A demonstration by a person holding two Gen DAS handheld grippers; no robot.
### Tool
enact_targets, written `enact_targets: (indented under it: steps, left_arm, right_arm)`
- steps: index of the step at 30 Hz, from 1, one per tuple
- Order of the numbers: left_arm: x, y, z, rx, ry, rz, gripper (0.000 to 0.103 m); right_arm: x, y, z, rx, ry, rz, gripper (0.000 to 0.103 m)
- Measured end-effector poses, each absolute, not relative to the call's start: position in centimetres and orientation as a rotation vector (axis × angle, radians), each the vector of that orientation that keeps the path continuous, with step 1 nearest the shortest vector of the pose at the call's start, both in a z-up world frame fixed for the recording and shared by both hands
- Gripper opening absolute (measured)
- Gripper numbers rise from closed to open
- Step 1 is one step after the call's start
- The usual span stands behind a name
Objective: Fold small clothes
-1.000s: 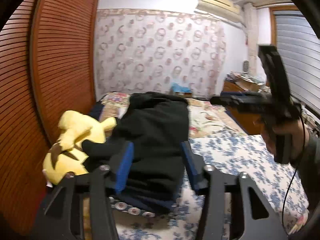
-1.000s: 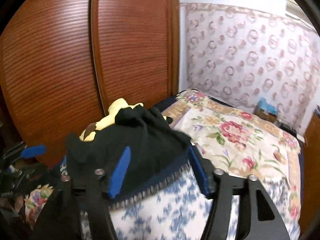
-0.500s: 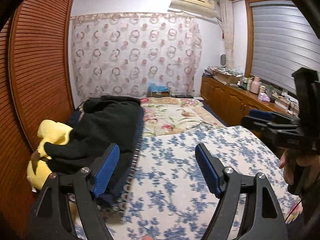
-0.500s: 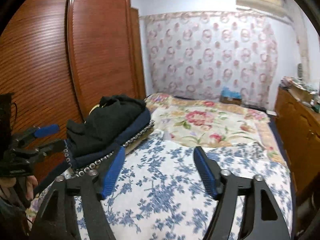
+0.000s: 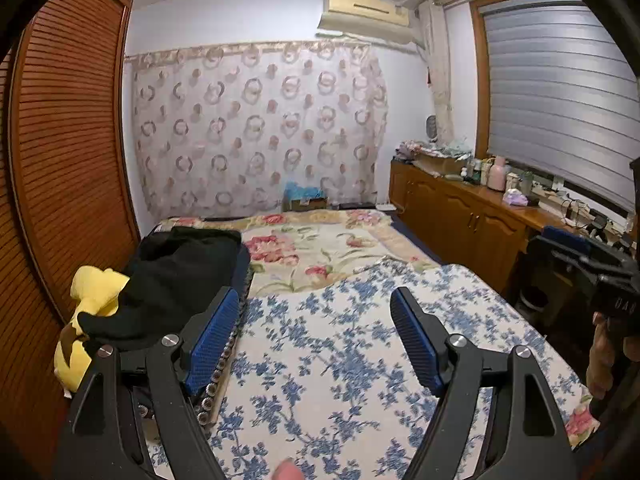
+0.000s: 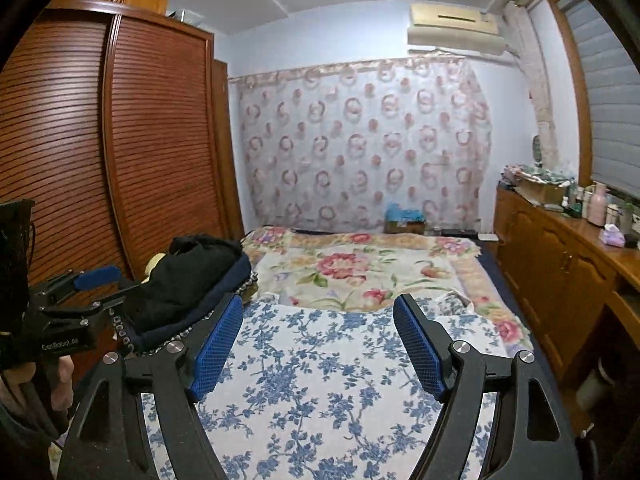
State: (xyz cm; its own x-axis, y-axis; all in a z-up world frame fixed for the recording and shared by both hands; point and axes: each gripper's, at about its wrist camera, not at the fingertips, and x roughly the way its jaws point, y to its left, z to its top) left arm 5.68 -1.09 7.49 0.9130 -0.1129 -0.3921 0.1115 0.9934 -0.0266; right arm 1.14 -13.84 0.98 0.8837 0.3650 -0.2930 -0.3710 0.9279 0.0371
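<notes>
Your left gripper and right gripper both hang over the bed's blue-flowered white quilt, fingers spread wide with nothing between them, each pair having just been opening. The folded black garment lies on a navy cushion with a beaded trim at the bed's left edge by the slatted brown wardrobe. A yellow plush toy sits against the garment on the wardrobe side.
</notes>
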Motion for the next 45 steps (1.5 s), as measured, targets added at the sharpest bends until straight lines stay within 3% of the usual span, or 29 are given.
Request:
enact_targets:
  steps: [45]
  left_arm:
    - [5.2,-1.0,7.4,-0.015,0.397,-0.059,0.079]
  right_arm:
    - [2.2,-13.4,-0.5,-0.002,0.287,0.345,0.079]
